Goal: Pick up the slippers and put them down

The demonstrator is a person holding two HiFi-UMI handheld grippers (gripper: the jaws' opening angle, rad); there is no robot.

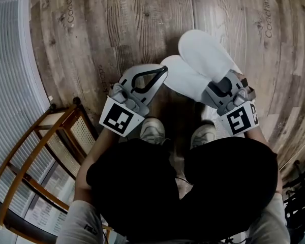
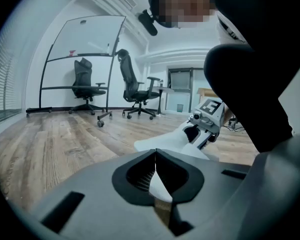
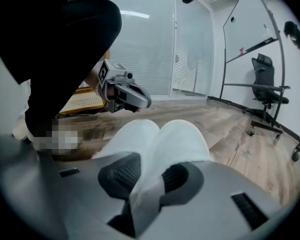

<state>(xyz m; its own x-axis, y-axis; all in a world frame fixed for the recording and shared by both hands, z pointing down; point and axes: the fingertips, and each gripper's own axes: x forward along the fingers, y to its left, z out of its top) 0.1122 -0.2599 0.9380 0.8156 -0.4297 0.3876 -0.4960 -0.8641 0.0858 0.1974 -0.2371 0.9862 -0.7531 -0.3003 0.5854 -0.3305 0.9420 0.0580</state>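
**A:** What's at the far left of the head view?

**B:** Window blinds, then a wooden cane-seat chair close by the person's left leg. Next comes the left gripper. Its jaws are pressed together at the tips and hold nothing.

**A:** And the slippers?

**B:** The pair of white slippers is just right of it, toes pointing away over the wood floor. The right gripper has them by the heel ends. I can't tell whether the toes touch the boards.

**A:** Does any view add to that?

**B:** The right gripper view shows its jaws partly apart, with both heels clamped between the pads. The left gripper view alone shows a whiteboard on a stand and two office chairs, well away across the room.

**A:** Is there room to move?

**B:** There's bare floor ahead of the toes and to their right. The cane-seat chair crowds the left. The person's white shoes stand just behind the grippers.
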